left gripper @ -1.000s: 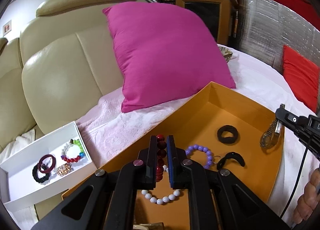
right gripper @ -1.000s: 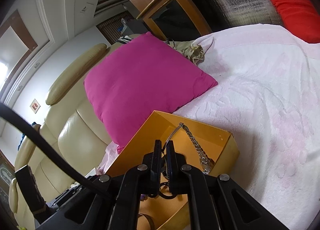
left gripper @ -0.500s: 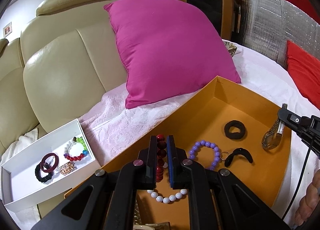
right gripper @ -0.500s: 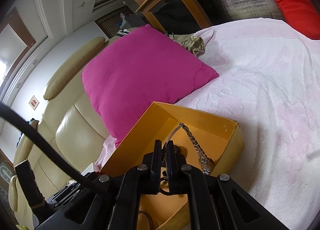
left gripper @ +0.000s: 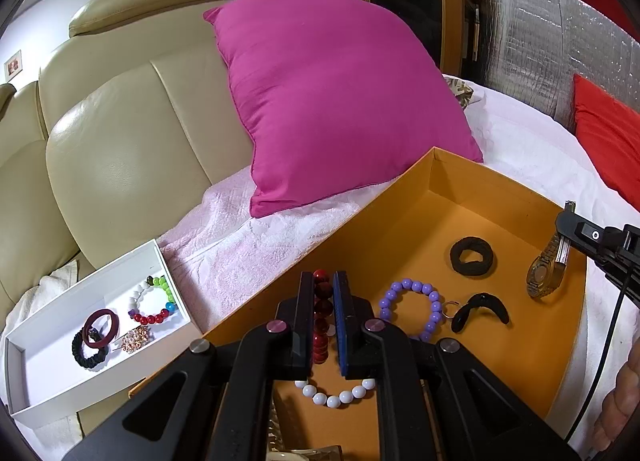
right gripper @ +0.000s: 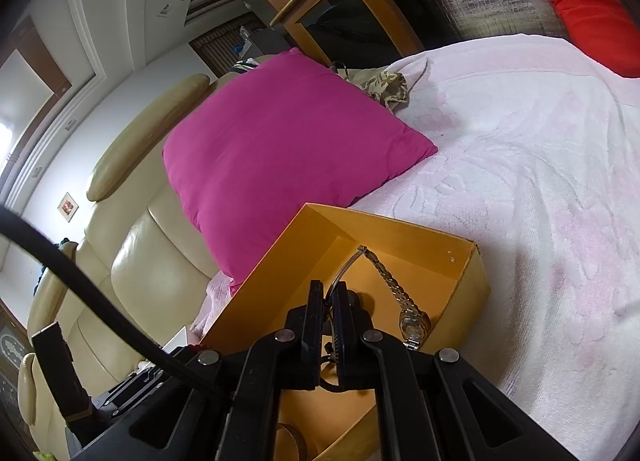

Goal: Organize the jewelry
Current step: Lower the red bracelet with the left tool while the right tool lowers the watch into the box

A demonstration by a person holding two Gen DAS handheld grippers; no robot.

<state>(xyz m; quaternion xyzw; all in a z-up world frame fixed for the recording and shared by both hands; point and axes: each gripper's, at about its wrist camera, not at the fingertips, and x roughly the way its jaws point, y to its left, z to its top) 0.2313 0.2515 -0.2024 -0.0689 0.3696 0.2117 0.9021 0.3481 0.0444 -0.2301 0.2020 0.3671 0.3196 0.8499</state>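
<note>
Jewelry fills both of our grippers. Our left gripper (left gripper: 323, 281) is clamped tight on a dark red bead bracelet (left gripper: 321, 315), whose beads run in a line up between the two fingers and poke out just past the tips, above the near part of the orange box (left gripper: 472, 181). Our right gripper (right gripper: 327, 293) is pinched nearly closed on the thin band of a metal watch (right gripper: 408, 317); the band arches up out of the fingers and runs down to the watch face, which hangs over the floor of the same box, near its right wall. From the left wrist view that watch (left gripper: 545, 273) dangles from the right gripper's tips (left gripper: 566, 217) at the box's right side.

Just below our left fingers a white bead bracelet (left gripper: 334, 397) lies on the box floor, partly hidden by the gripper body. Just to the right sits a purple bead bracelet (left gripper: 412, 313), with a small ring (left gripper: 449, 307) touching it and a curved black piece (left gripper: 480, 309) just beyond. A black hair tie (left gripper: 471, 256) rests farther back.

Well apart on the left, a white tray (left gripper: 44, 341) on the towel holds a multicoloured bead bracelet (left gripper: 154, 301), a maroon ring-shaped band (left gripper: 102, 321) overlapping a black scrunchie (left gripper: 86, 349), and a small gold-toned piece (left gripper: 134, 339). A pink cushion (left gripper: 340, 101) leans on the cream sofa (left gripper: 120, 141) behind.
</note>
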